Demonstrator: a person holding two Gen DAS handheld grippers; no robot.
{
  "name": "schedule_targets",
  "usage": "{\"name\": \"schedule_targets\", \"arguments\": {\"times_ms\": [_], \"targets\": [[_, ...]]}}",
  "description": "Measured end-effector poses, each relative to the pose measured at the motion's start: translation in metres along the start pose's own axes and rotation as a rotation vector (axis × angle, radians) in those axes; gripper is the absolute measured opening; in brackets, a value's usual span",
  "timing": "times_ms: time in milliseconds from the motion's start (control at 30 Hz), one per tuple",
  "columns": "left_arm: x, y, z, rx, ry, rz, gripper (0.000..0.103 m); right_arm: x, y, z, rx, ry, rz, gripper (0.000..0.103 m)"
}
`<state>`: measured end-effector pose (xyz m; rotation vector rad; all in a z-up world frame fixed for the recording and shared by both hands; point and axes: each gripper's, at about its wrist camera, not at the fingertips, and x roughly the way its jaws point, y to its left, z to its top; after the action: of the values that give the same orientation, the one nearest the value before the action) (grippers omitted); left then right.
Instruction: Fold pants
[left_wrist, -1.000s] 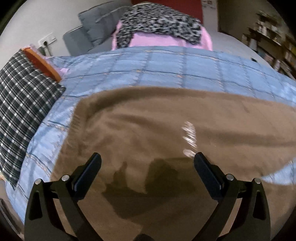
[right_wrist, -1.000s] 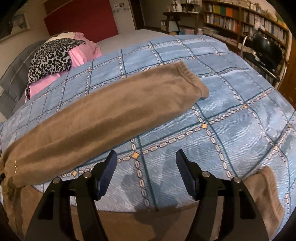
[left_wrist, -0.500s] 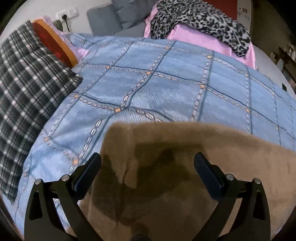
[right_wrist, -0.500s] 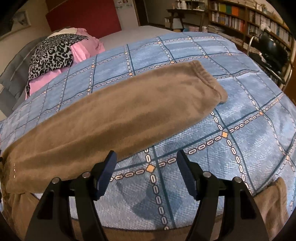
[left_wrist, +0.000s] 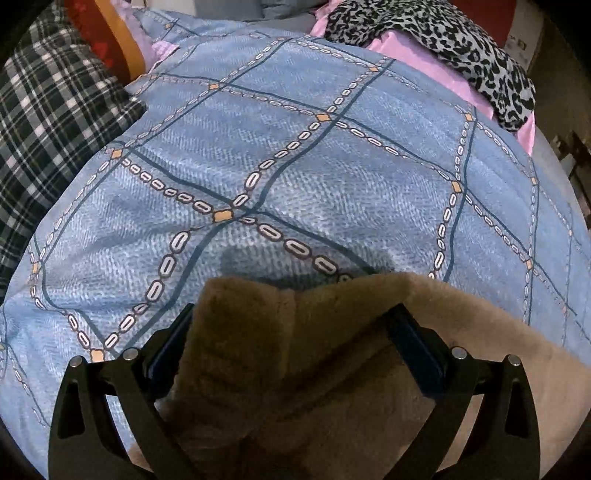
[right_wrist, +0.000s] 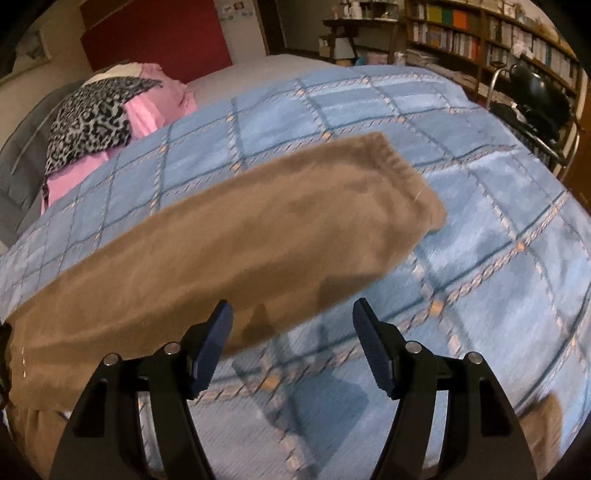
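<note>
left tool (left_wrist: 291, 325) has slid to the pants (left_wrist: 332, 369) edge (bunching it).

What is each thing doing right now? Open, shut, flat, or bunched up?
Left hand-held gripper: open, brown fabric bunched between its fingers.
Right hand-held gripper: open, holding nothing.
Brown pants: one leg spread flat, not yet folded.
Blue quilt: spread smooth over the bed.
Leopard-print cloth: draped over pink bedding.
</note>
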<state>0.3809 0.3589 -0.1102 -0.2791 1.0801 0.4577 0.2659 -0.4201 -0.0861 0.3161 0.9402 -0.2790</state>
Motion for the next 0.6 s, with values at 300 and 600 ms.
{"name": "schedule_targets", "arguments": {"times_ms": [300,600], "targets": [[-0.013,-0.008,0.001,0.068,-0.020,-0.016,0.070,0.040,-0.050,0.076,0.098,-0.009,-0.037,0.067],[-0.032,-0.003,0.002,0.073,-0.036,-0.050,0.047,0.097,-0.069,0.132,0.161,0.056,-0.008,0.067]]}}
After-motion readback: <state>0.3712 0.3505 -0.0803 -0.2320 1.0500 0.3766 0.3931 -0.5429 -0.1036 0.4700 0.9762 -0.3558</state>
